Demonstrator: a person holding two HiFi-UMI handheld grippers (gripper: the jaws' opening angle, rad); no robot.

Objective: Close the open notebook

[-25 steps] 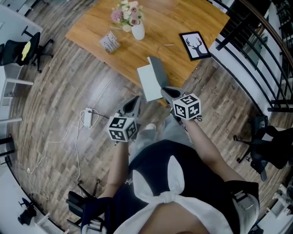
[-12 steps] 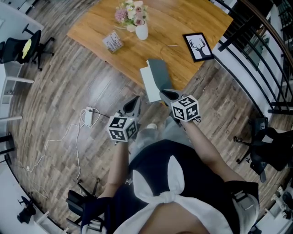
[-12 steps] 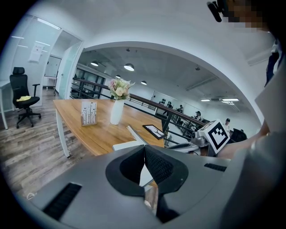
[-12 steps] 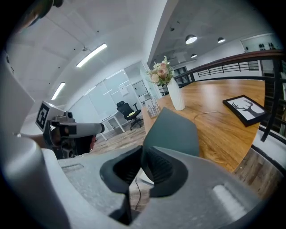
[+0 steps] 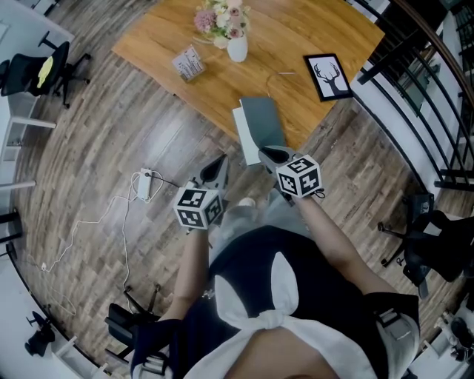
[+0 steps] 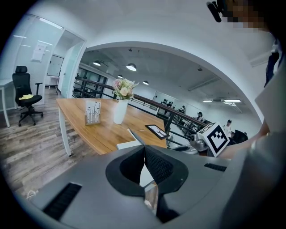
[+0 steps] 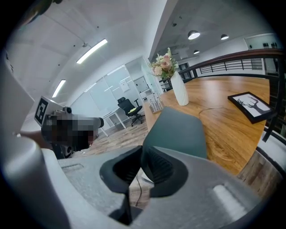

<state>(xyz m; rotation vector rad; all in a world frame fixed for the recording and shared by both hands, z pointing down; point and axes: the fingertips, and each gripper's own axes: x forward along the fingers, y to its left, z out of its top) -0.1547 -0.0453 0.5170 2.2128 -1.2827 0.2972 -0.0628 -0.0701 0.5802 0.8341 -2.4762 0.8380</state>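
**Notebook open at table's near edge**

Your right gripper (image 5: 271, 152) pinches the grey-green cover of the white-paged open notebook (image 5: 261, 122), at its twelve o'clock on the light-brown wooden table (image 5: 318, 29). Your left gripper (image 5: 220, 165) is pressed together, empty, over the grey plank floor (image 5: 111, 148). A black metal railing (image 5: 415, 96) stands at three o'clock.

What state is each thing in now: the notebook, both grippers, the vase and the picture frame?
notebook, half open, cover raised off the white pages.
right gripper, shut on the notebook's cover.
left gripper, shut, empty.
vase, upright, holding flowers.
picture frame, lying flat on the table.
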